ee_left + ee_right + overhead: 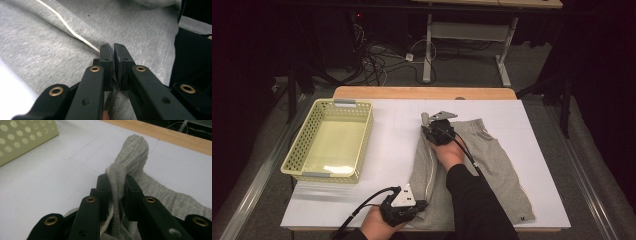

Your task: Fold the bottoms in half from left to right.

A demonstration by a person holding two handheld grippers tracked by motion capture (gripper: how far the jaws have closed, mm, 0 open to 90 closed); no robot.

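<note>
A: How is the fold best carried out, and where do the grey shorts (pixel 472 165) lie?

B: The shorts are spread from the middle of the desk (pixel 392 150) to its near edge. The waistband is pinched by the right gripper (pixel 430 126), fingers closed on bunched cloth, towards the far edge; the hem is clamped by the left gripper (pixel 408 206), fingers shut on a thin fold, at the near edge. Both ends should be lifted together and the cloth kept taut.

A: And the container?

B: The yellow basket (pixel 362 145), by the left edge, appears empty.
</note>
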